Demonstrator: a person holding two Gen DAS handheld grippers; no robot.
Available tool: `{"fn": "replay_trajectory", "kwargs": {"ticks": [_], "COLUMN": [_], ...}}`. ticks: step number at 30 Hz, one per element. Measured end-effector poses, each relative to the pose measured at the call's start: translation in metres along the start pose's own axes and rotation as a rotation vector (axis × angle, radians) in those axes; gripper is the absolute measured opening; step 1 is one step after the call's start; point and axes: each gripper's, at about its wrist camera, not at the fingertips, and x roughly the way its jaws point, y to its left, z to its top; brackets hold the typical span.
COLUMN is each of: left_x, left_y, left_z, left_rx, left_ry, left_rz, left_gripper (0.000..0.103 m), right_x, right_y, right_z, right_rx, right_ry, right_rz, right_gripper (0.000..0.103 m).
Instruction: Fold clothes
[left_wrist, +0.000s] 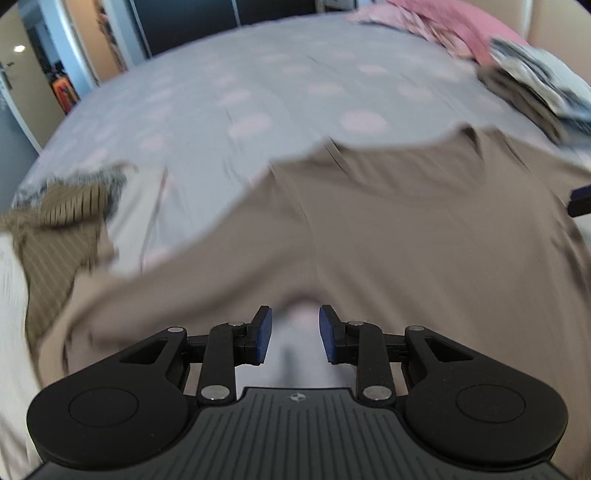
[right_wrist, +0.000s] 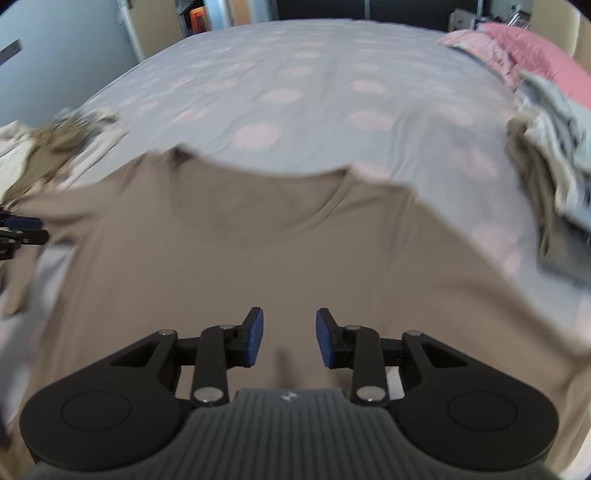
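A taupe t-shirt (right_wrist: 280, 236) lies spread on the bed with its neckline facing away; it also shows in the left wrist view (left_wrist: 406, 221). My left gripper (left_wrist: 295, 334) is open and empty over the shirt's near left edge. My right gripper (right_wrist: 289, 336) is open and empty above the shirt's lower middle. The left gripper's fingertips (right_wrist: 22, 223) show at the left edge of the right wrist view. Both views are motion-blurred.
The bed has a grey sheet with pink dots (right_wrist: 295, 81). A pile of brown and striped clothes (left_wrist: 55, 221) lies left. Folded grey and patterned clothes (right_wrist: 554, 177) and a pink pillow (right_wrist: 535, 55) lie right. A dark wardrobe stands behind.
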Motion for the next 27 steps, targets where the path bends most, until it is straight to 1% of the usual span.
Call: {"fn": "replay_trajectory", "kwargs": {"ticks": [2,5,9,12,14,17,19,23,27], "left_x": [-0.012,-0.025,-0.028,-0.023,-0.024,-0.028,-0.03,-0.029,-0.028], "left_y": [-0.007,-0.018,-0.032,-0.047,-0.053,-0.059,-0.06,-0.064,-0.074], "left_z": [-0.02,-0.051,-0.087,-0.102,-0.105,-0.102,-0.096,-0.087,-0.087], "left_rx": [0.013,0.051,0.096,0.153,0.178,0.187,0.172,0.153,0.172], "left_ry": [0.027,0.06,0.152,0.227,0.225,0.202,0.184,0.165,0.158], "left_rz": [-0.039,-0.067,-0.09,-0.075,-0.068,-0.066,-0.069,-0.076,-0.084], "left_gripper": [0.026,0.026,0.026,0.026,0.026,0.026,0.026,0.026,0.026], "right_x": [-0.01,-0.021,-0.032,-0.042,-0.048,-0.057,-0.061,-0.063,-0.053], "right_y": [0.014,0.027,0.036,0.042,0.046,0.051,0.048,0.03,0.024], "right_z": [-0.023,-0.061,-0.102,-0.127,-0.142,-0.162,-0.175,-0.199,-0.213], "right_rx": [-0.001,-0.003,-0.03,-0.038,-0.05,-0.088,-0.091,-0.031,-0.009], "right_ry": [0.022,0.077,0.157,0.207,0.237,0.27,0.297,0.375,0.432], "right_rz": [0.026,0.058,0.053,0.052,0.051,0.017,-0.004,-0.027,-0.046], "right_gripper": [0.035,0.035,0.034,0.034,0.034,0.034,0.034,0.034,0.034]}}
